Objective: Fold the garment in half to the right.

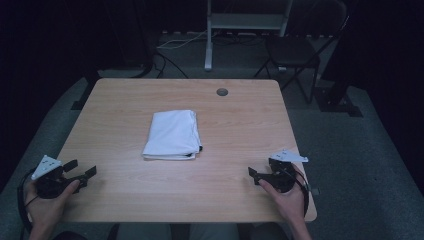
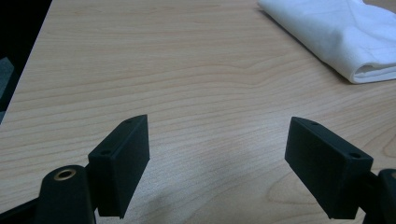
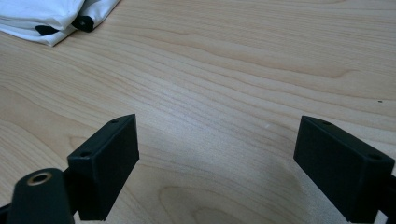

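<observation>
A folded white cloth [image 1: 172,135] lies in the middle of the wooden table [image 1: 240,125]. In the left gripper view the cloth [image 2: 341,37] sits at the upper right; in the right gripper view its corner [image 3: 46,18] sits at the upper left, with a small black part at the fold. My left gripper [image 1: 80,168] rests at the table's near left edge, open, with nothing between its jaws [image 2: 217,163]. My right gripper [image 1: 256,172] rests near the front right corner, also open and empty [image 3: 217,168]. Both are well short of the cloth.
A round cable hole [image 1: 222,92] sits near the table's far edge. Beyond the table stand a dark chair [image 1: 295,52] and a grey metal stand [image 1: 245,22] on carpet. Bare wood surrounds the cloth.
</observation>
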Motion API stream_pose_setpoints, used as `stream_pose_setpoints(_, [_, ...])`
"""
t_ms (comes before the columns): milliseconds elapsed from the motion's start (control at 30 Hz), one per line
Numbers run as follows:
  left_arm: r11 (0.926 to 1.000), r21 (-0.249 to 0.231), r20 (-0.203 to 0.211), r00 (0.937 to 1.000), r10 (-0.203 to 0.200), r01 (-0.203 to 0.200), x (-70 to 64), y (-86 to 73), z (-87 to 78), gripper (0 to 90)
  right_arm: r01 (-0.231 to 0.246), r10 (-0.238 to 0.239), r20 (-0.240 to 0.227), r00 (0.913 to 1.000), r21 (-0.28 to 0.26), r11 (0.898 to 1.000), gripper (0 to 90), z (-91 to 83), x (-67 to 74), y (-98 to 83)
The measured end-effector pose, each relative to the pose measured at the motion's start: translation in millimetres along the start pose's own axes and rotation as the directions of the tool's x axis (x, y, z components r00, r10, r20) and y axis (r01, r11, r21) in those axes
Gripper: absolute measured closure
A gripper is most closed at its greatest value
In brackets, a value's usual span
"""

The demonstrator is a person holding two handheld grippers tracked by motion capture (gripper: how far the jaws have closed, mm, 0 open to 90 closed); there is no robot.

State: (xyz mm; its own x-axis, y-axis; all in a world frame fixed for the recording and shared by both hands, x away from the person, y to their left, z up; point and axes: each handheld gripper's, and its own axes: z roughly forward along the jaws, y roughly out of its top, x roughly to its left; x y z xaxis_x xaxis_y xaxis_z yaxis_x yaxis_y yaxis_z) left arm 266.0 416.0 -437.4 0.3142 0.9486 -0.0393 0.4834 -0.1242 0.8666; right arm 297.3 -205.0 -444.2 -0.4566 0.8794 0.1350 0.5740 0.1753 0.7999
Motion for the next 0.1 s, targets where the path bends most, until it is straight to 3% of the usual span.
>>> stream_pose_setpoints(100, [1.0000, -0.004, -0.001, 1.0000, 0.000, 0.000, -0.1, 0.0, 0.0, 21.5, -0.002, 0.002, -0.003, 1.0000, -0.001, 1.000, 13.2, 0.0, -0.4, 0.0])
